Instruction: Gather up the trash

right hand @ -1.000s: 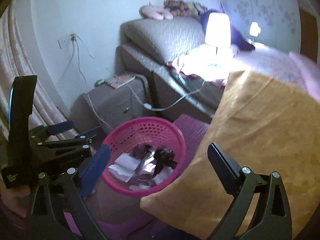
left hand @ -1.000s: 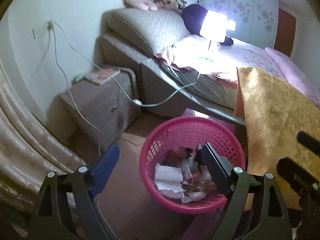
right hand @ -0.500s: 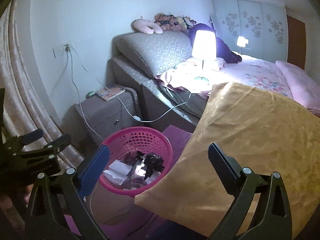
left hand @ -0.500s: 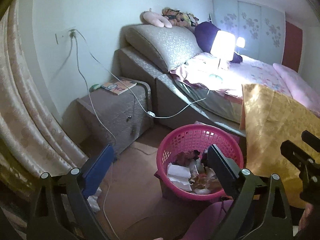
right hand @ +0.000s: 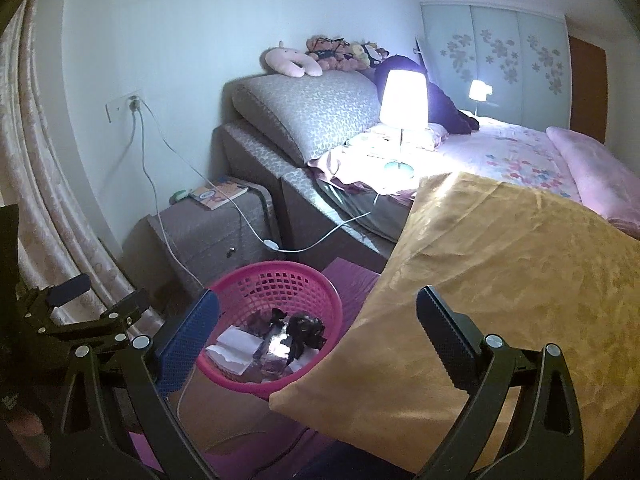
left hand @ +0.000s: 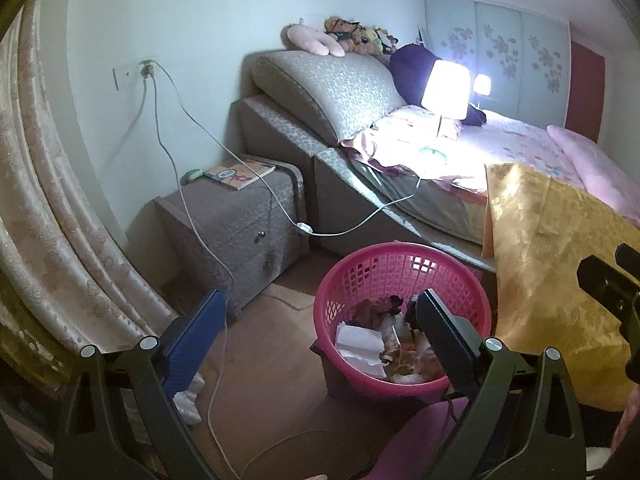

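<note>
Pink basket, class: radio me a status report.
Left gripper open, empty; right gripper open, empty. Pink basket holds trash. Gold cushion crowds its right side.

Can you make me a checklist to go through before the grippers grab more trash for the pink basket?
1. Left hand-held gripper empty: ok. Its jaws have just been opening, wide apart, nothing between them.
2. Right hand-held gripper empty: ok, jaws wide, nothing between the pads.
3. Round pink plastic mesh basket upright with room: ok. Crumpled paper and wrappers lie low inside.
4. Next trash spotted: cannot tell. A small white crumpled thing lies on the floor by the left gripper's blue pad; what it is stays unclear.
5. White cable out of the way: not ok, it trails across the floor near that thing.
6. Golden patterned cloth clear of the basket: not ok, its corner covers the rim in the right wrist view.
</note>
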Tool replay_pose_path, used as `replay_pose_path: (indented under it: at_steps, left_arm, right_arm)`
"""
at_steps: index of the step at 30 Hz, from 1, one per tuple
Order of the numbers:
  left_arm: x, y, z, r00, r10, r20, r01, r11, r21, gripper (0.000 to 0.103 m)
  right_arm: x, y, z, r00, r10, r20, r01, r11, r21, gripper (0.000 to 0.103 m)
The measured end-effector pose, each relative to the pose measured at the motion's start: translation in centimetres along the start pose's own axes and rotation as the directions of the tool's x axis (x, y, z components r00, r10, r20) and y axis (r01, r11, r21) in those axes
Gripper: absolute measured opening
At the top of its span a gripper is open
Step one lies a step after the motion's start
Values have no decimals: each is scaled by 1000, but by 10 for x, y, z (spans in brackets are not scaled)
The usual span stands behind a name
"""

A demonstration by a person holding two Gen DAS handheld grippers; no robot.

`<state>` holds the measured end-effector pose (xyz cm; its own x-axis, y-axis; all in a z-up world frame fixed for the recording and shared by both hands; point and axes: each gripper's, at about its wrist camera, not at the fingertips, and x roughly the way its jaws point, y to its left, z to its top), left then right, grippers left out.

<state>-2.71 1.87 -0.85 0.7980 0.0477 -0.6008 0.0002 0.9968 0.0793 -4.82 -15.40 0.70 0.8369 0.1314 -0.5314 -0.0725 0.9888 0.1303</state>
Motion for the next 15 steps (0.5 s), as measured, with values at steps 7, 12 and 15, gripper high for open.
replay_pose_path:
  at_steps: [7, 12, 15]
  left_arm:
    - [1, 0, -1, 1000, 0, 0, 0, 1000, 2, 92]
    - [2, 0, -1, 1000, 0, 0, 0, 1000, 2, 92]
    - [2, 0, -1, 1000, -1, 1, 1, 1000, 2, 92]
  right_arm:
    - [0, 0, -1, 1000, 5, -6, -5, 1000, -1, 96]
    - [1, 0, -1, 1000, 4, -7, -4, 1000, 0, 96]
    - [1, 0, -1, 1000, 4, -7, -4, 1000, 0, 96]
